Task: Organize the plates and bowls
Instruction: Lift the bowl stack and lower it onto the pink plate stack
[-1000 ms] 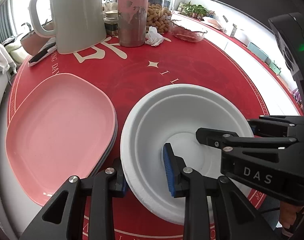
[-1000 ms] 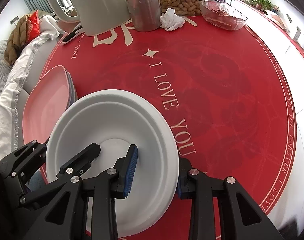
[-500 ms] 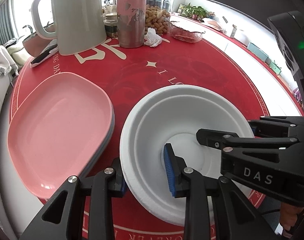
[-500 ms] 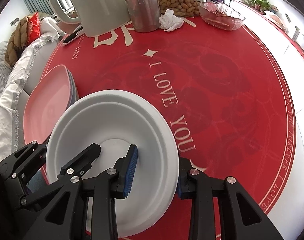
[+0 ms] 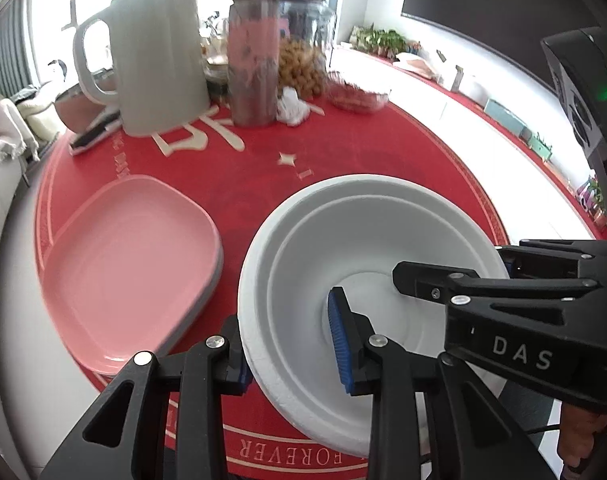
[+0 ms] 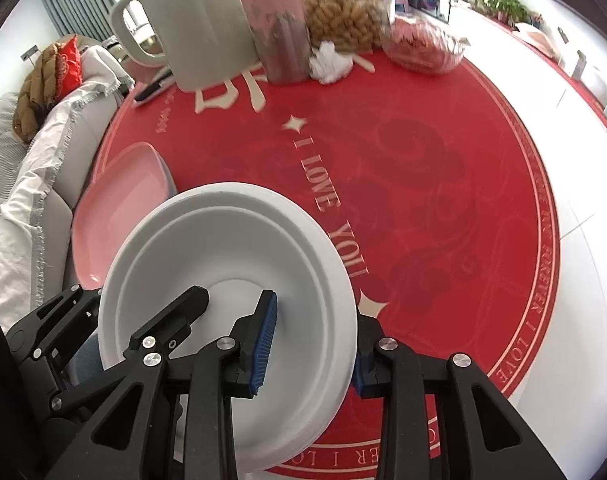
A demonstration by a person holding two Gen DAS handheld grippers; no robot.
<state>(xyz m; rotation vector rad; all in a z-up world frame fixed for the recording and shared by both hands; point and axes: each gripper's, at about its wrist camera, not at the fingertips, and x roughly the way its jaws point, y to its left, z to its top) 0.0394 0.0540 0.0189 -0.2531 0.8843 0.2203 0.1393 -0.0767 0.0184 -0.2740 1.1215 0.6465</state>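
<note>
The round red table (image 6: 443,184) carried everything, and the white bowl (image 5: 367,240) serves as the landmark here. Beyond the bowl stood a pale jug (image 5: 159,60), with a pink bottle (image 5: 253,64) and a jar of peanuts (image 5: 303,68) beside it. Just beside the bowl, on its left, lay the pink plate (image 5: 127,264), stacked on a grey one whose edge showed beneath it.

The bowl itself looked lifted and tilted, near the table's front edge, its rim clenched from two sides. The left gripper (image 5: 291,344) had one of its jaws inside the bowl and one outside the near-left rim; the right gripper (image 6: 311,344) straddled the opposite rim in the same way (each showed in the other's view).

The step in hand seemed to be carrying the bowl to its resting place. To do it well, both hands should move together at one height, so the thin rim is not twisted or pulled apart. The bowl should clear the plate's edge, then settle level before either grip is released.
</note>
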